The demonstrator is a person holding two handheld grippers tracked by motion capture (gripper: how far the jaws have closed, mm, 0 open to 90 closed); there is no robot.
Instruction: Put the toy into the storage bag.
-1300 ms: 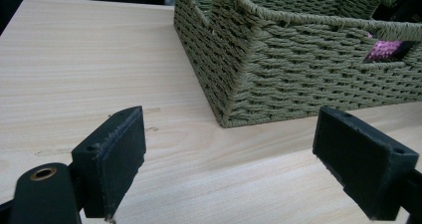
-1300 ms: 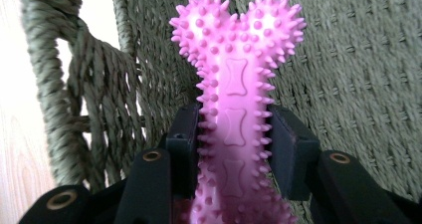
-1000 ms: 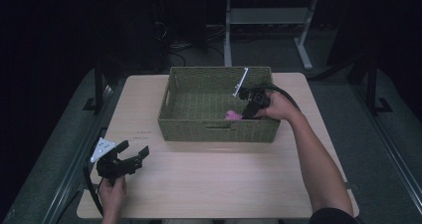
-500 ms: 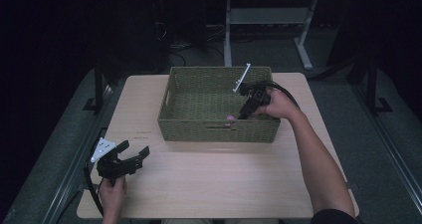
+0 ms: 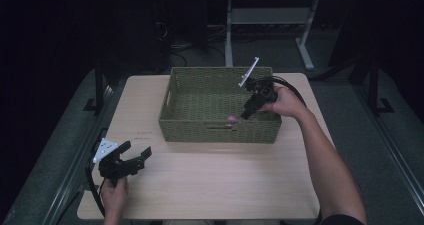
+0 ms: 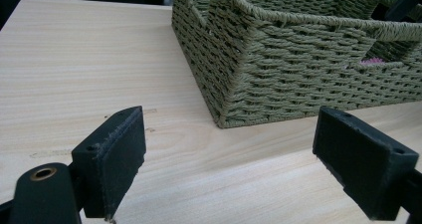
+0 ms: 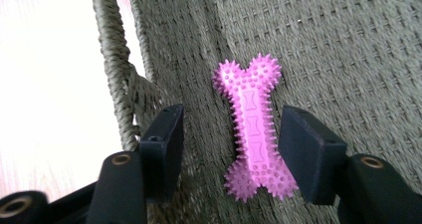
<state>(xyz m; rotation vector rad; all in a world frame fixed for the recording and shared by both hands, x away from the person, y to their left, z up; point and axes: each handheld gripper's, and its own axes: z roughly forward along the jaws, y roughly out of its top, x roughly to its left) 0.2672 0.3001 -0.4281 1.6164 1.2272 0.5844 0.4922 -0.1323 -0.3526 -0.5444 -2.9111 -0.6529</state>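
The table (image 5: 215, 185) carries a green woven basket (image 5: 200, 127) at its rear centre, with broad bare wood in front and to the left. The basket's near wall stands clear of the table's front edge.

The right gripper (image 5: 248, 111) reaches over the basket's right rim, tips pointed down into the interior near the front wall. In the right gripper view its jaws are spread, one on each side of the pink spiked bone toy (image 7: 254, 129) without clamping it. The toy lies flat on the basket floor, close to the near wall.

The left gripper (image 5: 131, 157) rests at the table's front left corner, jaws released, holding nothing, well apart from the basket.
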